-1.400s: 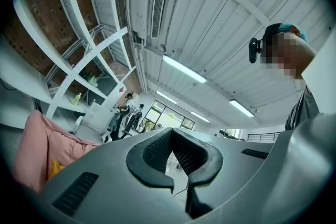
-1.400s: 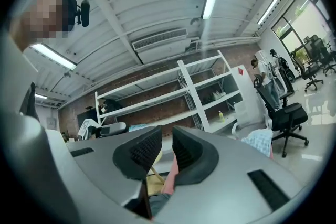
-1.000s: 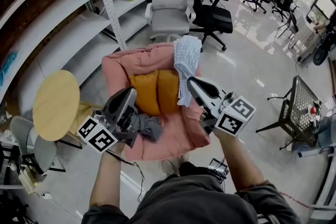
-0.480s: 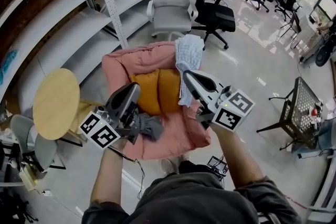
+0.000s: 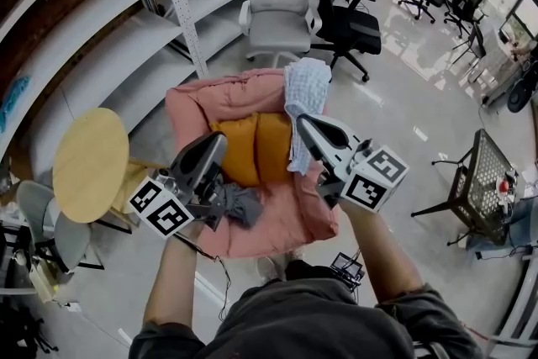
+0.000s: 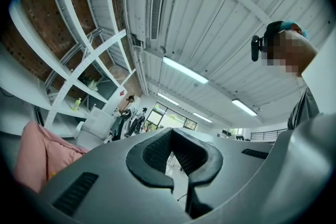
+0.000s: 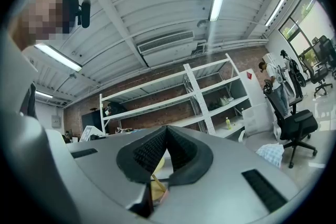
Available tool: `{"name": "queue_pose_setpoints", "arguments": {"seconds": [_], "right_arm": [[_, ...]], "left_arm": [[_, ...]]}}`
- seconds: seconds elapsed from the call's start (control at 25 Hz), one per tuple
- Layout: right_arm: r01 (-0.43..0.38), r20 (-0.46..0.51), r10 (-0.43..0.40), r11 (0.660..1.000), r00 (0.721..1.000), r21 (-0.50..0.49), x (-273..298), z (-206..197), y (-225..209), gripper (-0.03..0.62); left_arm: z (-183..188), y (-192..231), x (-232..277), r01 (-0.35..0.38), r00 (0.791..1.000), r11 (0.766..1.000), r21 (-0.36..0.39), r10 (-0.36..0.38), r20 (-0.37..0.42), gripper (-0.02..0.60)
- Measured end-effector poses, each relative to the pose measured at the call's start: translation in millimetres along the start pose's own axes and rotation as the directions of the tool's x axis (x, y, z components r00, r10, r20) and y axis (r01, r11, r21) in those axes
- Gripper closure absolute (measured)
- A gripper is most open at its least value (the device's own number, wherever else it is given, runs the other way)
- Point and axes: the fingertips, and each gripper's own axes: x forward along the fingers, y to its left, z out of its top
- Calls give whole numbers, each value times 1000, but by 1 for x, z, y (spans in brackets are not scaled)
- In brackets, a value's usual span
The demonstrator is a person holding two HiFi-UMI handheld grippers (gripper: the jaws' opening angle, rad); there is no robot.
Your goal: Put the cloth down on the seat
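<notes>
A grey cloth [image 5: 241, 204] lies crumpled on the front of the seat of a pink armchair [image 5: 290, 224], below an orange cushion [image 5: 252, 145]. A pale checked cloth [image 5: 304, 95] hangs over the chair's back; it also shows in the right gripper view as the checked cloth [image 7: 272, 153]. My left gripper [image 5: 212, 147] is held above the seat's left side, shut and empty, just left of the grey cloth. The right gripper [image 5: 304, 124] hovers over the chair's right side, shut with nothing in it. Each gripper view shows its jaws closed: left gripper [image 6: 170, 131], right gripper [image 7: 166, 128].
A round wooden table [image 5: 88, 166] stands left of the armchair. Behind the armchair are a white office chair [image 5: 282, 8] and a black office chair [image 5: 349, 19]. White shelving [image 5: 126, 38] runs along the left. A black mesh stand [image 5: 481, 172] is at the right.
Both grippers stay raised over the armchair and have shifted only slightly. The grey cloth lies on the seat as before.
</notes>
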Motion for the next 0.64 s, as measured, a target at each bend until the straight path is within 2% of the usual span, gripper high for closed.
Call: {"name": "queue_pose_setpoints", "arguments": {"seconds": [0.64], "right_arm": [[-2, -7, 2, 1000, 1000, -13, 2, -6, -3, 579]], "left_arm": [[-7, 3, 1, 2, 1000, 1000, -1, -2, -4, 572]]}}
